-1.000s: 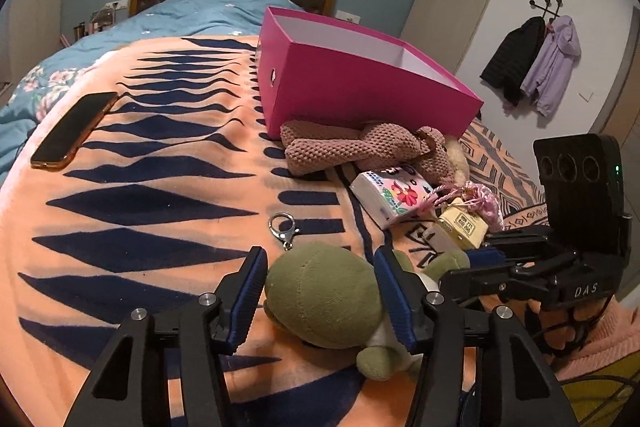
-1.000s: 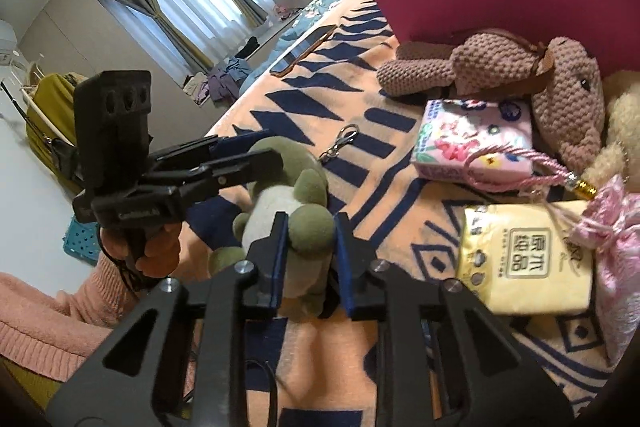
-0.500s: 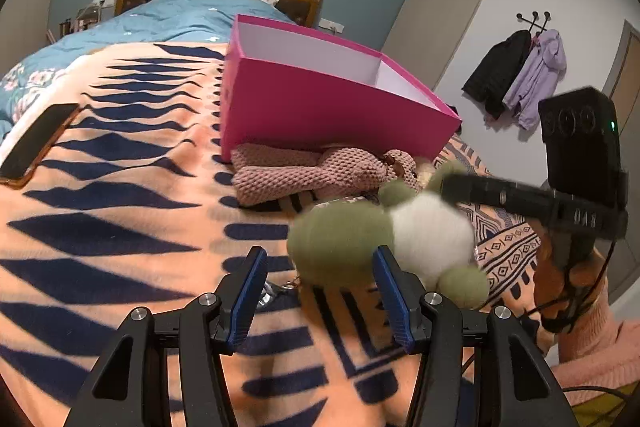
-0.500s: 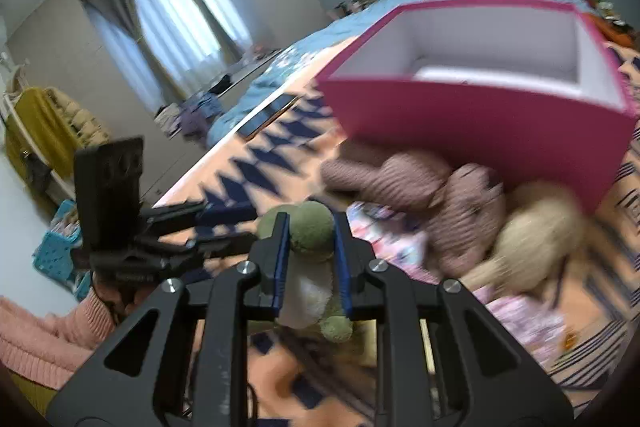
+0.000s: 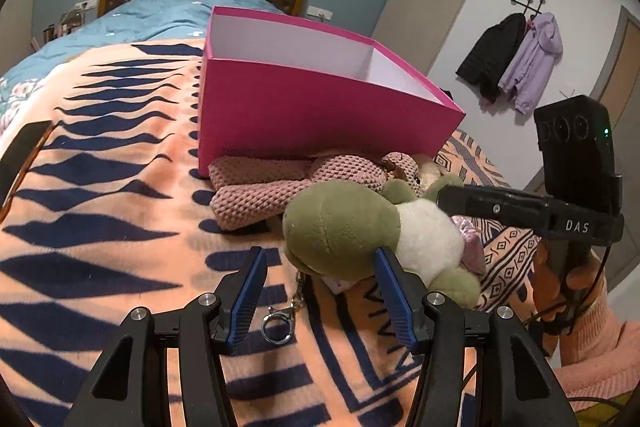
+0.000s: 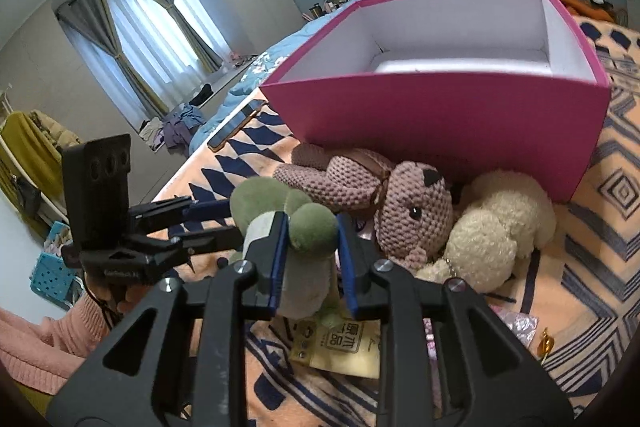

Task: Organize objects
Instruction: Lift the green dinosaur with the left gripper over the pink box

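In the left wrist view, the green plush toy (image 5: 344, 227) is being held up above the orange patterned blanket (image 5: 100, 227) just in front of the pink box (image 5: 320, 115), its keyring (image 5: 276, 323) dangling between the left gripper's (image 5: 318, 291) blue pads, which are being kept apart with nothing pressed between them. In the right wrist view, the toy's limb (image 6: 314, 229) is being pinched by the right gripper (image 6: 311, 247), whose jaws are opening slightly, while a knitted pink rabbit (image 6: 400, 207) and a cream plush (image 6: 492, 231) are lying against the box (image 6: 440, 115).

Three plush toys: green (image 6: 312, 227), pink knitted (image 6: 408, 203), cream (image 6: 496, 227); one pink box (image 6: 440, 115); one phone (image 6: 240, 123)
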A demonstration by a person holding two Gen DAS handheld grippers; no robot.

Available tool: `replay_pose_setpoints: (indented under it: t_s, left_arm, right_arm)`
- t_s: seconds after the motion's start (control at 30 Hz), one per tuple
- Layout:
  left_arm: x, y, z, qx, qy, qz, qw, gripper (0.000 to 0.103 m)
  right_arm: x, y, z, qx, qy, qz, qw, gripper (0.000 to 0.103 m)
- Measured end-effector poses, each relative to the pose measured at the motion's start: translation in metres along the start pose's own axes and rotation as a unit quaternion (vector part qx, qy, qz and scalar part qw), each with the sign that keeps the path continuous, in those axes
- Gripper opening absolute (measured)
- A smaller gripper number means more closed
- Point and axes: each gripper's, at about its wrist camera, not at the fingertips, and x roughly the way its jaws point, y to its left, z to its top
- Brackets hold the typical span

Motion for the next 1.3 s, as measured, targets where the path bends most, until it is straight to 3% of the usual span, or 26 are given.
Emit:
replay_pose_setpoints:
  t_s: [0.13, 0.2, 0.43, 0.87, 1.3]
  left_arm:
    - [0.005, -0.001, 0.002, 0.004, 0.009, -0.02, 0.9998, 0.056]
    - [0.005, -0.004, 0.003, 0.008, 0.009, -0.03, 0.9995, 0.05]
    - [-0.013, -0.015, 0.011, 0.015, -0.01, -0.034, 0.9993, 0.05]
    - [-0.053, -0.037, 0.071, 0.037, -0.078, 0.001, 0.9963, 0.05]
    - [-0.036, -0.033, 0.143, 0.049, -0.093, 0.042, 0.9936, 0.05]
  right_arm:
    - [-0.001, -0.008, -0.005, 0.018, -0.001, 0.008, 1.0, 0.027]
    - [-0.003, -0.007, -0.005, 0.017, -0.001, 0.011, 1.0, 0.025]
    - [-0.023, 0.015, 0.011, -0.026, -0.024, 0.008, 0.999, 0.025]
    - [-0.056, 0.051, 0.072, -0.106, -0.086, -0.001, 0.991, 0.025]
    - [-0.046, 0.035, 0.144, -0.103, -0.125, -0.013, 0.987, 0.025]
